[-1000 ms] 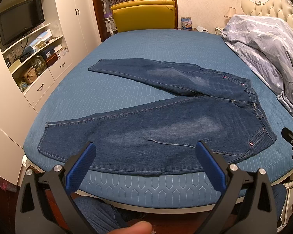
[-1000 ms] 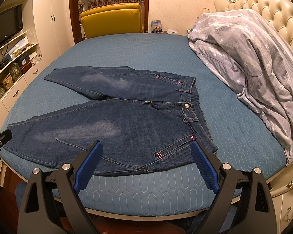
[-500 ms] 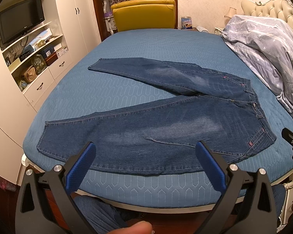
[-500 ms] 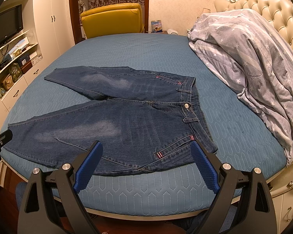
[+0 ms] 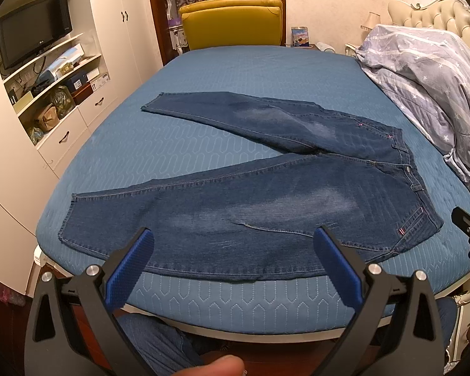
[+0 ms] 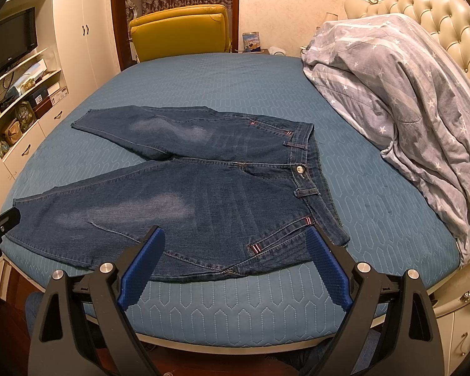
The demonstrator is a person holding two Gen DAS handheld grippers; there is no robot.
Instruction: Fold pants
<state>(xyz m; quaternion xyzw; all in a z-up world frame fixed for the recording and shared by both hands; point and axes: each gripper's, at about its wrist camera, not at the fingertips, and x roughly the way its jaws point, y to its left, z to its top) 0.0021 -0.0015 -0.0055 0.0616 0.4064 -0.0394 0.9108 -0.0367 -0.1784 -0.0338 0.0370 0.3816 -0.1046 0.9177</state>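
Two grippers w/ jaws wide apart, empty, left gripper (image 5: 233, 260) over near leg of pants (image 5: 266, 194), pants flat on blue bed (image 5: 235, 75), legs splayed, right gripper (image 6: 235, 257) nr waistband, duvet (image 6: 401, 94) beyond waistband

The duvet (image 5: 429, 72) is cut off at right; shelf clutter (image 5: 51, 106) too small to identify

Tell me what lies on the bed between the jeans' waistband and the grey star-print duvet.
Nothing: in the right wrist view only bare blue bedspread separates the jeans from the duvet.
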